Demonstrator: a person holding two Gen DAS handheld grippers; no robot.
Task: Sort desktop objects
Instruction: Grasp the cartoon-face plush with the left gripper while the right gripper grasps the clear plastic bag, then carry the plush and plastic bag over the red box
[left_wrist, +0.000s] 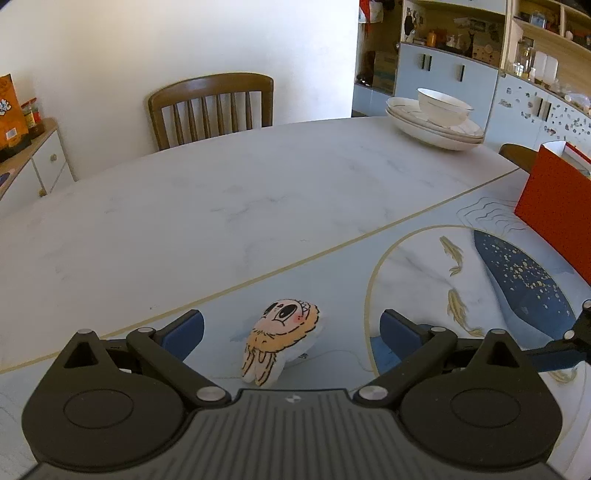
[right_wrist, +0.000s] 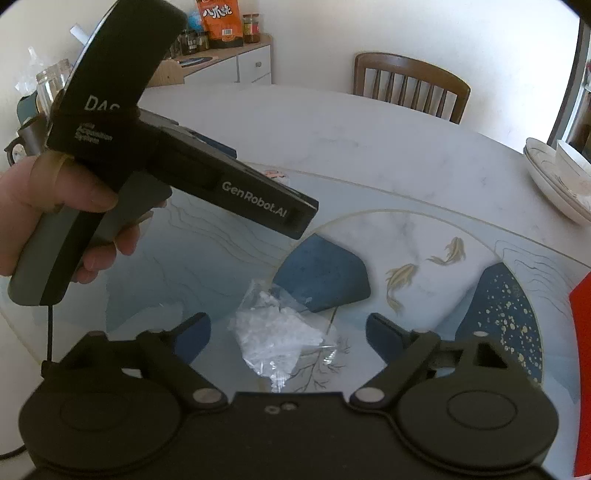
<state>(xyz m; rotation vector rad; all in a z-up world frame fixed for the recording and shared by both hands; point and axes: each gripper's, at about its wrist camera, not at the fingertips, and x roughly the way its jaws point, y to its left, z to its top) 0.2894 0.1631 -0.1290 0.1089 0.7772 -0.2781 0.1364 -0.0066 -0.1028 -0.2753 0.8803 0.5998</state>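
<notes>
Left gripper (left_wrist: 291, 328) jaws stand wide apart, nothing held; small plush doll (left_wrist: 282, 341) lies on the desk (left_wrist: 221, 206) directly ahead, between the finger lines, long axis running toward the camera. Right gripper (right_wrist: 288, 332) also spread and empty, clear plastic bag (right_wrist: 277, 332) centred just ahead between its fingers, pads not touching. Each hand is nearest its own item; farther right stands a red box (left_wrist: 557, 214), likely the sorting target.

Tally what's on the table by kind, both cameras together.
Plush toy: 1
Clear plastic bag: 1
Red box: 1
Bowl: 1
Plates, stacked under the bowl: at least 2, exact count unclear
Total: at least 6
</notes>
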